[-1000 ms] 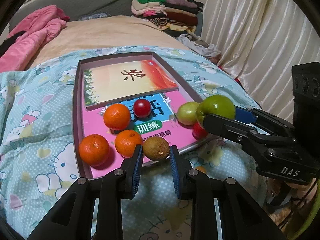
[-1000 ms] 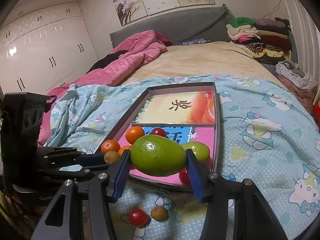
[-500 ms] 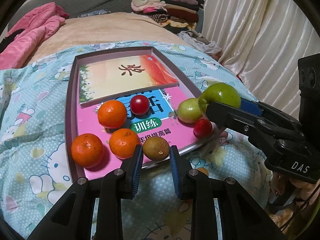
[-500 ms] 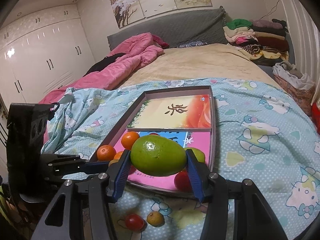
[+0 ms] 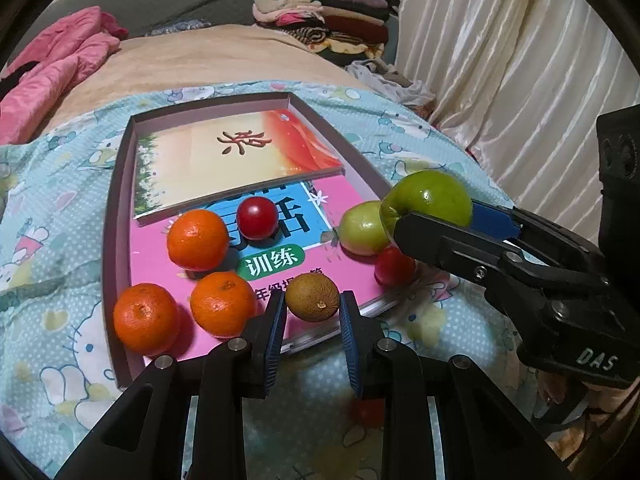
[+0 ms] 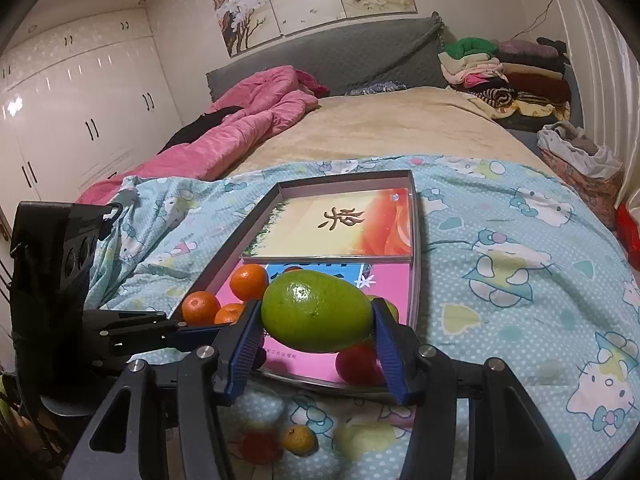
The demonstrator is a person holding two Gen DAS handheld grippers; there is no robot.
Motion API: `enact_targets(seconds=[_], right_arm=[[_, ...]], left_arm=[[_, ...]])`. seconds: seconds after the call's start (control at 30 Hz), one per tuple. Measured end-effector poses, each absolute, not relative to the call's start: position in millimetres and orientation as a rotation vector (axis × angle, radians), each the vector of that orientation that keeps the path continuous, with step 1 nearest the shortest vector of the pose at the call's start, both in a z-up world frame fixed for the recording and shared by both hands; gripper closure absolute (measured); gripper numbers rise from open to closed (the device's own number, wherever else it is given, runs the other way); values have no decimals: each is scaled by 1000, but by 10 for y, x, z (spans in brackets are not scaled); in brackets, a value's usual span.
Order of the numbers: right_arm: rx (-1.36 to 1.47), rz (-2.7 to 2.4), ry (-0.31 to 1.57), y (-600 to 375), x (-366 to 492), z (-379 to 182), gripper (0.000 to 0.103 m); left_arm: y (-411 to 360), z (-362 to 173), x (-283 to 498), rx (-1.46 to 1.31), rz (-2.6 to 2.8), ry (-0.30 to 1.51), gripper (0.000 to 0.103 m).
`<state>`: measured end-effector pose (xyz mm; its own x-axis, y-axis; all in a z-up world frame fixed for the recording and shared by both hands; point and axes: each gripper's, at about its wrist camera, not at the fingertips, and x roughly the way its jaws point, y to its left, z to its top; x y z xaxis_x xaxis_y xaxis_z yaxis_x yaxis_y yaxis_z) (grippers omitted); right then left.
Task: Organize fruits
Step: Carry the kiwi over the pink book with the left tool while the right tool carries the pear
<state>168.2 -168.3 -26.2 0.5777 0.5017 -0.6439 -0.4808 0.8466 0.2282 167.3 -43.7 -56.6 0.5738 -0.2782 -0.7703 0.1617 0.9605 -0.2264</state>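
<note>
Two black two-finger grippers with blue ribbed pads each hold a fruit above the near end of a shallow grey cardboard tray lying on a pale blue cartoon-print bedsheet. The left gripper is clamped on a small round brown fruit, which sits squarely between its fingertips, over the tray's near edge and the pink book cover inside the tray. The right gripper is closed on a large green oval fruit, gripped at its two ends, so the fruit spans the gap between the pads; in the left wrist view it hangs by the tray's right rim.

Three orange mandarins rest on the tray's left part, a small red round fruit behind them. One smaller pale green fruit and another red fruit lie just beside the held green one. Two more small fruits, one red and one yellow-orange, lie on the sheet below the right gripper.
</note>
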Motion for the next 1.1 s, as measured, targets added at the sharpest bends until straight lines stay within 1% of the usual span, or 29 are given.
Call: enact_targets(seconds=[0.4,0.9,1.1], right_arm=[[9,584,776,-1601,1688,-325,49],[-41,595,806,-1540,1700,-395,49],[-151,574,816,-1459,1681,-459,49]], left_arm=[[-394,-679,1829,-137,-235,961,76],[-408,-705,1829,-80,-223,955,75],[-367,-702,1834,-92,-233,958,75]])
